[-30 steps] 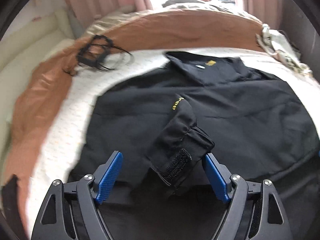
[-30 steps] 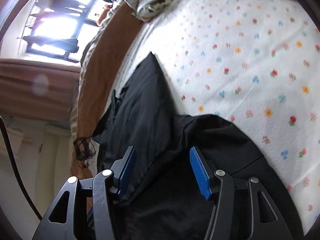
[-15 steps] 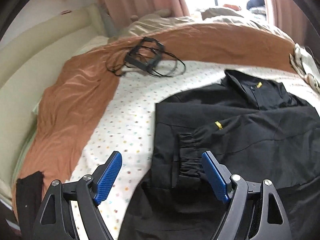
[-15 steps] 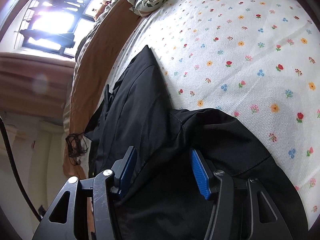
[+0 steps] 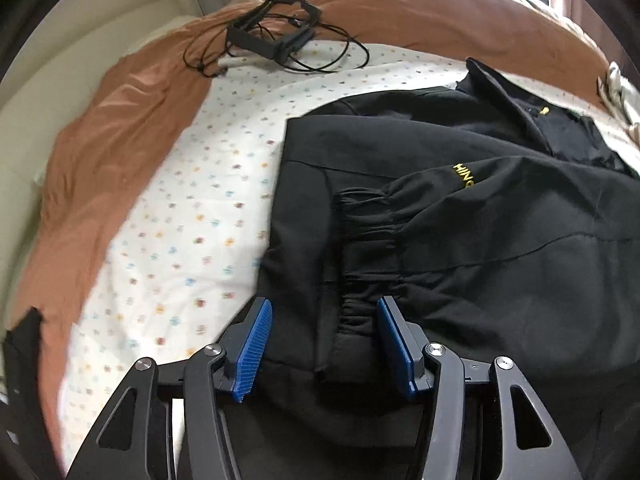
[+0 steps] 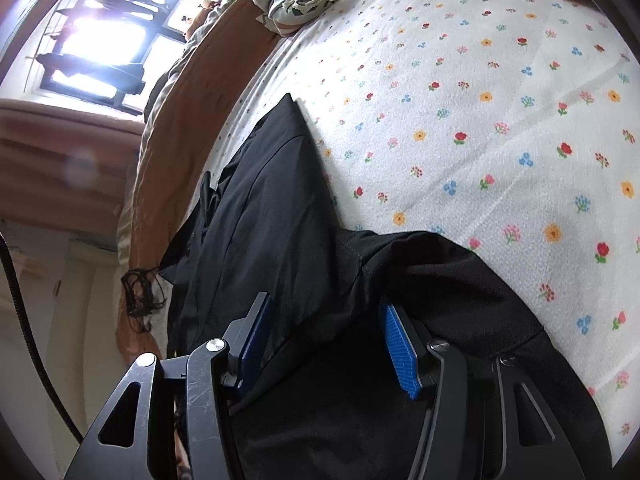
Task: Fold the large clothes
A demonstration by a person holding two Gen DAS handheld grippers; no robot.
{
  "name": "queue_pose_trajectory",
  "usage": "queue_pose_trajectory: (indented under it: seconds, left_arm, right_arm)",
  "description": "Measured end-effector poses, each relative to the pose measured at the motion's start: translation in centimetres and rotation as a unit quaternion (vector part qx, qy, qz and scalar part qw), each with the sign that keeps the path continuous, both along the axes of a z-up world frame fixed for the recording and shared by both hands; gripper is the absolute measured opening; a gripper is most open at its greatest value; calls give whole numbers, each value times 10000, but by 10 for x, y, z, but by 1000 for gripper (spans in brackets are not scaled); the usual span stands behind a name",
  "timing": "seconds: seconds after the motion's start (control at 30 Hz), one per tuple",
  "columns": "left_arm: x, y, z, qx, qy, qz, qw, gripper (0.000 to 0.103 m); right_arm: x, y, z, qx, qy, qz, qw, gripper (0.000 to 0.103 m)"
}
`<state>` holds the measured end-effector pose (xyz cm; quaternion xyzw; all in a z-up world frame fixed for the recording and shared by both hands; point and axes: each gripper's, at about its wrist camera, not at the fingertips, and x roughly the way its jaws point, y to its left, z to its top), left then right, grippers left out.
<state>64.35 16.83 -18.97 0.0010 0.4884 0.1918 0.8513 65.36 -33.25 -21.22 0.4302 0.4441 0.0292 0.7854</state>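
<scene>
The black jacket [image 5: 480, 216] is lying spread on the bed, on the flowered sheet [image 5: 192, 208], with one sleeve folded across its body so the gathered cuff [image 5: 368, 248] is pointing toward the near edge. Yellow lettering is showing on that sleeve, and the collar is lying at the far right. The left gripper [image 5: 324, 344] is hovering over the near hem, its blue fingers [image 5: 254, 346] standing wide apart with the cuff's end between them, not pinched. The right gripper [image 6: 328, 344] is sitting low over dark cloth at the jacket's other side, fingers [image 6: 400, 356] likewise spread wide with fabric lying between them. A brown blanket [image 5: 120, 120] is bordering the sheet, and a black frame with tangled cables [image 5: 276, 36] is resting at its far edge.
</scene>
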Motion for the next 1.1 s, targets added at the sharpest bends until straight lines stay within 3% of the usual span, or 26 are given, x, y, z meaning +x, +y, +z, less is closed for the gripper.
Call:
queue_pose_trajectory:
  seconds: [0.17, 0.33, 0.5, 0.57, 0.63, 0.8, 0.93, 1.0, 1.1]
  left_arm:
    - [-11, 3, 25, -27, -256, -32, 9997, 55]
    - [-26, 6, 56, -346, -527, -131, 9979, 57]
    - [-50, 7, 84, -694, -821, -152, 9941, 83]
    - [-63, 5, 97, -740, -940, -232, 9925, 85]
    - [-77, 3, 111, -798, -1065, -300, 9907, 85]
    - [-118, 5, 152, -870, -1531, -427, 9834, 99]
    - [-161, 10, 183, -990, -1908, -373, 9759, 103]
    - [-180, 14, 192, -996, -1991, -340, 9743, 103]
    - [-203, 19, 200, -931, -2043, -346, 9739, 103]
  right_arm:
    - [-5, 1, 7, -236, 68, 16, 9997, 56]
    - [-13, -4, 23, -288, 167, -116, 9994, 56]
    - [-27, 4, 55, -461, -30, 64, 9989, 56]
    - [-36, 7, 69, -555, -115, 143, 9983, 57]
    - [-45, 8, 82, -682, -148, 174, 9974, 60]
    - [-72, 13, 113, -937, -383, 297, 9944, 82]
    - [-96, 11, 131, -1063, -463, 260, 9929, 85]
    - [-107, 12, 141, -1227, -482, 289, 9908, 93]
    - [-123, 17, 156, -1381, -546, 402, 9881, 93]
